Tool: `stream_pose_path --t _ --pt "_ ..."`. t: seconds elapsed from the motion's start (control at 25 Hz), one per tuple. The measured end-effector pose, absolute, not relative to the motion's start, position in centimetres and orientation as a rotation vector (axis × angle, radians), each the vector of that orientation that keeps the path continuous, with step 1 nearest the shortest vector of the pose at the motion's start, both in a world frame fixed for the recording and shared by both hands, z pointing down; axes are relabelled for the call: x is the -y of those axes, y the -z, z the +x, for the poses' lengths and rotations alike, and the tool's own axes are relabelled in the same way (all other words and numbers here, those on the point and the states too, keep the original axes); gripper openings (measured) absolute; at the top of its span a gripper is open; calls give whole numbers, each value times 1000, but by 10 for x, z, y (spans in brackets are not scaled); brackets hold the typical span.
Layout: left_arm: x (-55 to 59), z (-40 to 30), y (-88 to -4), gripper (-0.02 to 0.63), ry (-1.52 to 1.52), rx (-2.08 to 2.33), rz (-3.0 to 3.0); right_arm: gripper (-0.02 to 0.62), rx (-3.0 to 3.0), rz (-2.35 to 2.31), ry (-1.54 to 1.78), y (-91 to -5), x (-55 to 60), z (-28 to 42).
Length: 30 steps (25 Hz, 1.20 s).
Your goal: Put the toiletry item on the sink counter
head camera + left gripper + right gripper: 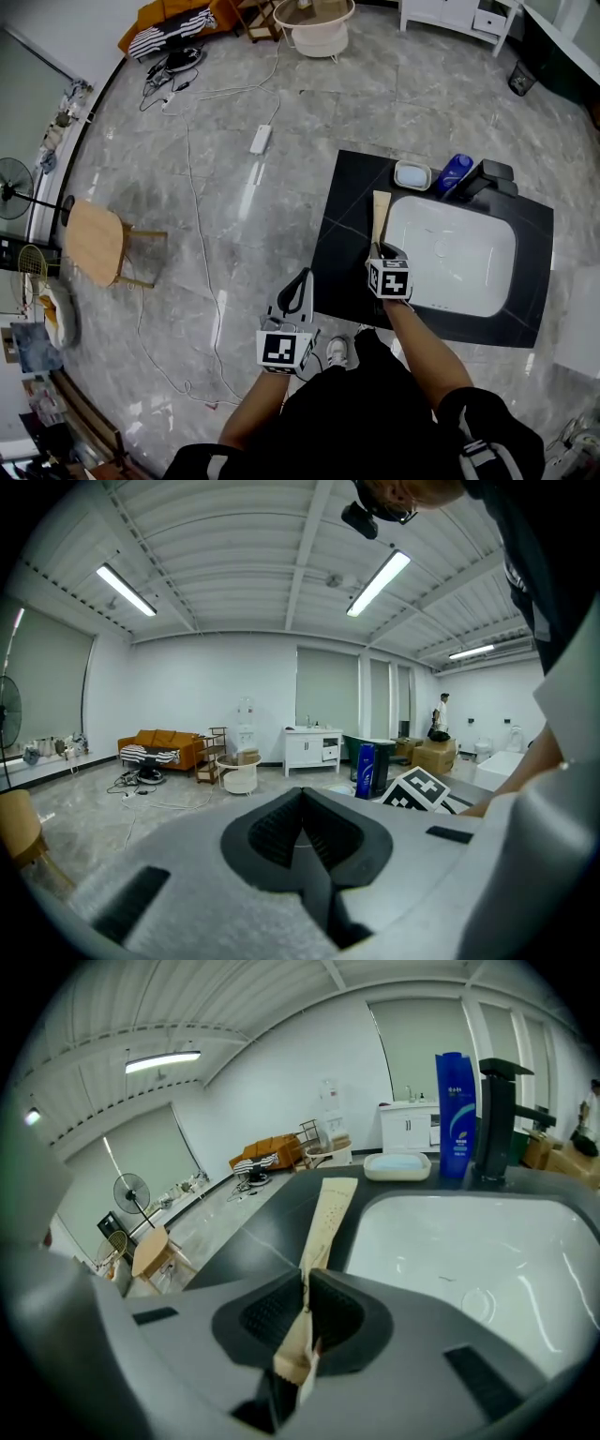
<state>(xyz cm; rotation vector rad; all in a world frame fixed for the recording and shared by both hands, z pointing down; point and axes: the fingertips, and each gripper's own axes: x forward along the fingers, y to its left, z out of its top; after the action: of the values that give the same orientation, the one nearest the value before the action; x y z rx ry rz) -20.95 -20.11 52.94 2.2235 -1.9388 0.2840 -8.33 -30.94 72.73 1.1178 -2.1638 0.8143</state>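
A long beige paper packet (381, 214) lies along the black sink counter (347, 234), just left of the white basin (469, 272). My right gripper (382, 248) is at the packet's near end. In the right gripper view the packet (328, 1218) runs between the pads of that gripper (305, 1288), which sit close against it, while its far end rests on the counter. My left gripper (293, 300) hangs off the counter's left edge over the floor. Its jaws (302, 829) are shut with nothing in them.
At the back of the counter stand a blue bottle (454, 172), a pale soap dish (412, 175) and a black faucet (489, 176). On the floor to the left are a wooden stool (94, 242), a power strip (261, 139) and cables. A person's shoe (337, 352) is by the counter's front.
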Motion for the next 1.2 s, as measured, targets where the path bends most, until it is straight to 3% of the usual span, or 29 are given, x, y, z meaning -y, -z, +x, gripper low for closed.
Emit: stream_pose_path --t 0.32,0.68,0.96,1.2 --pt "197 -209 -536 12 -284 1929 2237 160 2150 1126 -836 -730 310 -87" --pt "195 -204 -524 12 -243 1919 2269 173 2355 1160 -689 -642 300 -75" --pt "200 -190 -502 12 -171 1891 2350 116 2548 1226 -453 -534 284 -56" --pt "202 -176 -479 12 -135 1857 2435 11 2638 1307 -282 -469 263 -38"
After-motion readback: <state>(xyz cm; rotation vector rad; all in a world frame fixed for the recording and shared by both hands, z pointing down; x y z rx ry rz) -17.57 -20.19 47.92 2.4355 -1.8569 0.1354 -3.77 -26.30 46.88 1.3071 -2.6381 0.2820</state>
